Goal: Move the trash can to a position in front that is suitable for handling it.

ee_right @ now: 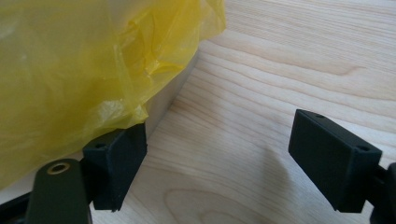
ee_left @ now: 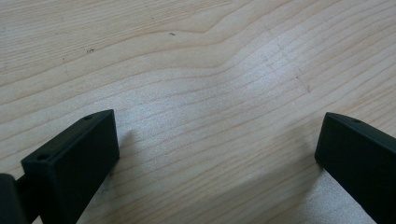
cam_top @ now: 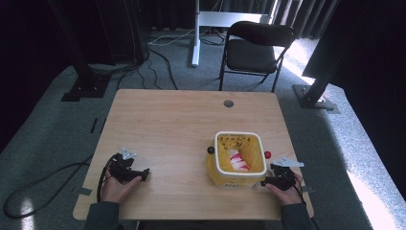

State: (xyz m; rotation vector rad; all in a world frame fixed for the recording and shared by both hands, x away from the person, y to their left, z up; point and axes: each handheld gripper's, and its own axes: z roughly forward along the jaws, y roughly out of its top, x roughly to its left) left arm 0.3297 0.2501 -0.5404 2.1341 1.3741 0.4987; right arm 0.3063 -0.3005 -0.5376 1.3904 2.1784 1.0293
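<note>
The bin, lined with a yellow bag, stands on the tabletop near its front right, with red-and-white rubbish inside. The right tool rests just beside it, jaws spread, one jaw under the bag's loose edge. The left tool, also spread, lies well apart on bare wood. To take the bag, pinch the overhanging film only, clear of the bin wall.

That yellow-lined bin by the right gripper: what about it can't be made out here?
- Bin: printing on the yellow bag is too small to read in the high view.
- Red-and-white item inside: too small to identify there.
- Right gripper view: the bag covers the bin's wall, and the top edge cuts off the rim.
</note>
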